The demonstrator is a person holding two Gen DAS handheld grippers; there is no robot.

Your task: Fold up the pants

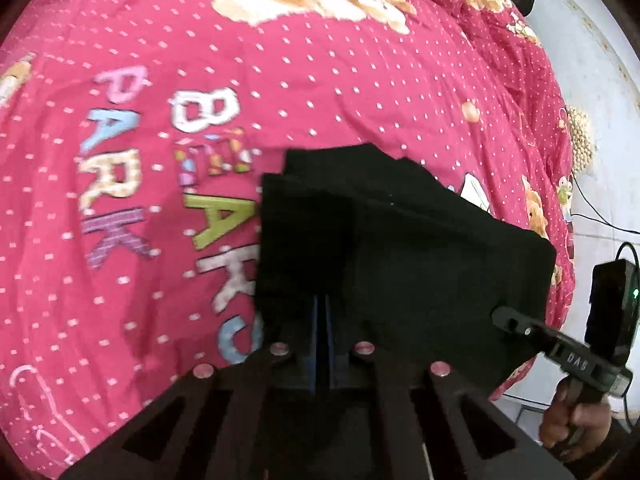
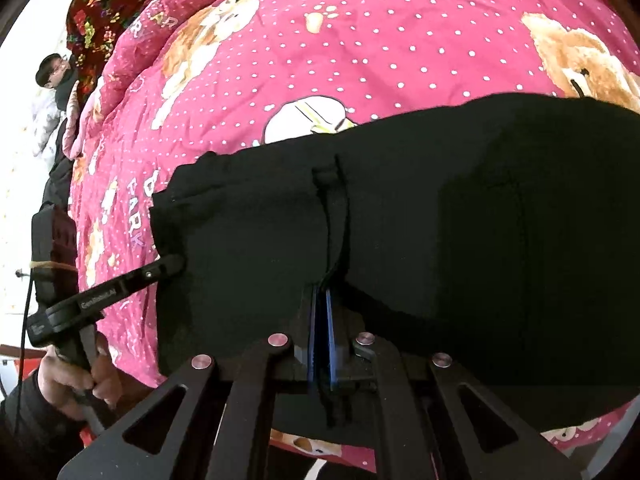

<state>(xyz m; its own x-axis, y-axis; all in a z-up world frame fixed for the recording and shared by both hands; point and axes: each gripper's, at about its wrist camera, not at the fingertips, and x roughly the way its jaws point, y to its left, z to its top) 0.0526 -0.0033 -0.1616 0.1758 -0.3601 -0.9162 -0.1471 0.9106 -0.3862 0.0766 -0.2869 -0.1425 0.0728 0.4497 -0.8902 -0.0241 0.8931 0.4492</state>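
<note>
Pants (image 1: 404, 240), one black pair, folded on one pink bear-print quilt (image 1: 160, 160). My two grippers both clamp its near edge: left gripper (image 1: 322, 308) clenched on fabric, right gripper (image 2: 322, 300) too.

- The bed (image 1: 360, 80) beyond the pants (image 1: 400, 240) is lying bare, giving wide room far and to the left.
- The pants are covering the near right part of the bed, blocking a flat pass there.
- The right tongs (image 1: 504, 318) and the left tongs (image 2: 176, 262) are crowding the pants' near edge.
- A floral quilt (image 2: 108, 8) is bunching at the bed's far end.
- A cable (image 1: 600, 212) is trailing on the floor beside the bed.
</note>
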